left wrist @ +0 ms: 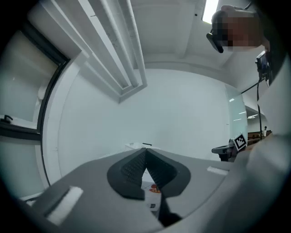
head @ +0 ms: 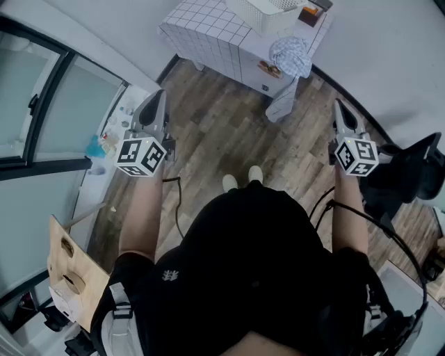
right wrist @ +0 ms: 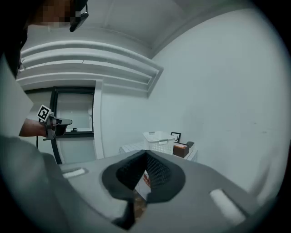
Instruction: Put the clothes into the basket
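Shirt (head: pixel 243 271), wood floor (head: pixel 222 132), clothes (head: pixel 292 57) (overhanging table (head: pixel 201 31) edge)

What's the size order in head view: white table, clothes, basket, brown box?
Largest to smallest:
white table
clothes
brown box
The basket is cut off at the top edge; its visible part looks about like the clothes, so unranked.

No word or number is showing clearly enough to read. The cubes on the left claw (head: pixel 158 97) and right claw (head: pixel 339 106) are carrying only black-and-white square patterns. The orange sticker (head: pixel 268 68) on the white cabinet (head: pixel 208 42) is appearing too small.
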